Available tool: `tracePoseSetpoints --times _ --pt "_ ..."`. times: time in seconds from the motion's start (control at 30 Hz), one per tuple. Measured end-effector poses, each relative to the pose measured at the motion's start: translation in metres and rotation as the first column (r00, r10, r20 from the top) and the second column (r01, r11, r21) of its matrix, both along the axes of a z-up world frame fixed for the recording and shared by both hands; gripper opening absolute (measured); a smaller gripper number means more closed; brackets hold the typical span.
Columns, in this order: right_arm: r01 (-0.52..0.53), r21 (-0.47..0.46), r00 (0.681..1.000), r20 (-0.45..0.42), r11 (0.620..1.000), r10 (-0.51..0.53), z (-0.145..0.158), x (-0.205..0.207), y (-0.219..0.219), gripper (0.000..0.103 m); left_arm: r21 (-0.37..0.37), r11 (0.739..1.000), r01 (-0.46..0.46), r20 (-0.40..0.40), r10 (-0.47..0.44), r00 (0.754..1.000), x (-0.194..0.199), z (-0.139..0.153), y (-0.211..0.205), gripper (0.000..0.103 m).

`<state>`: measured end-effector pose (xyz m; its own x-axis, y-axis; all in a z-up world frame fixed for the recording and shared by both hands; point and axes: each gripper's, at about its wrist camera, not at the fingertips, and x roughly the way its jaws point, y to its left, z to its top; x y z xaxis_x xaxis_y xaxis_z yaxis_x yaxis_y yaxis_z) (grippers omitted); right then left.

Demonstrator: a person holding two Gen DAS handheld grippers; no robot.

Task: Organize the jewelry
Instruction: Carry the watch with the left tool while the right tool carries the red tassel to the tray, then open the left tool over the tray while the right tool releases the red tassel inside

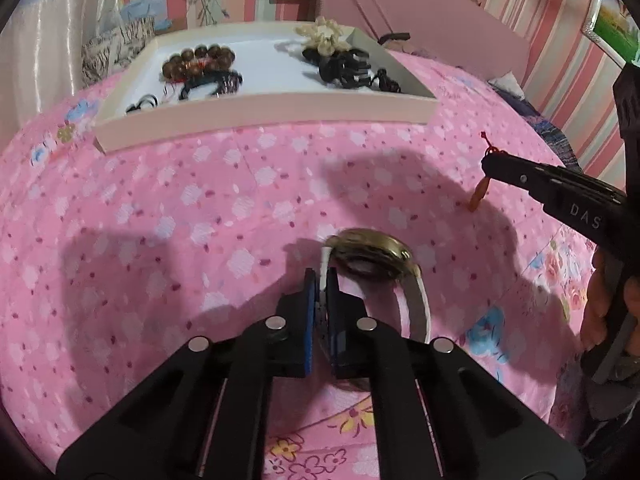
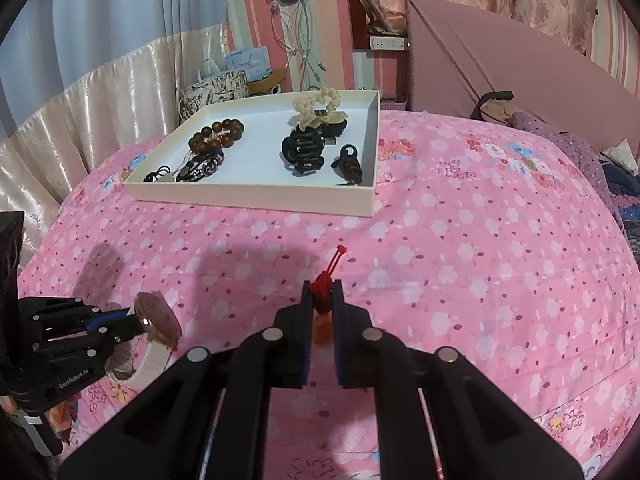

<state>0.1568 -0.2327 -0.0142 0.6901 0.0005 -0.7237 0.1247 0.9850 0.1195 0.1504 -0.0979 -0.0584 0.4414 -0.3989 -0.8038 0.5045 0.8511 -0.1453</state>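
Both claws are clamped: left gripper (image 1: 321, 280) pinches the watch (image 1: 370, 254) by its soft white strap, heavy head flopping near the bedspread, while right gripper (image 2: 323, 294) nips a light, probably fragile charm (image 2: 322, 280) by its red knot.

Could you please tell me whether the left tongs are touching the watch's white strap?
Touching: the left wrist view shows the left tongs shut on the white strap of the watch.

Likely home bedroom: pink floral bedspread (image 2: 460, 240), padded headboard (image 2: 500, 68), curtains (image 2: 80, 60).
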Motion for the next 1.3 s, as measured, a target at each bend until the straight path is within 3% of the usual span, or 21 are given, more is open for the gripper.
tracePoseSetpoints --times 0.3,0.5,0.73,0.87,1.1,1.3 --pt "-0.01 -0.014 0.998 0.058 1.0 0.011 0.031 0.032 0.011 0.008 -0.066 0.998 0.018 0.18 -0.006 0.984 0.008 0.068 0.002 0.003" --pt "-0.028 0.015 0.998 0.064 0.999 0.027 0.047 0.084 0.017 0.008 -0.102 0.994 -0.037 0.244 0.061 0.968 0.055 0.107 0.006 0.003" --pt "-0.009 0.058 0.999 0.031 0.998 0.007 0.03 0.141 0.026 0.008 -0.062 0.98 -0.188 0.213 0.197 0.957 0.131 0.082 0.018 0.003" --pt "0.002 0.033 1.0 -0.002 0.999 -0.002 0.011 0.161 0.036 0.008 0.026 0.97 -0.243 0.195 0.233 0.953 0.163 0.052 0.019 0.003" --pt "0.004 -0.062 1.0 -0.024 0.998 -0.005 -0.007 0.173 0.053 0.008 0.085 0.96 -0.265 0.187 0.246 0.951 0.179 0.023 0.022 0.004" --pt "-0.004 -0.092 1.0 -0.024 0.996 0.002 -0.007 0.172 0.056 0.01 0.063 0.961 -0.27 0.175 0.256 0.951 0.178 0.022 0.026 0.007"
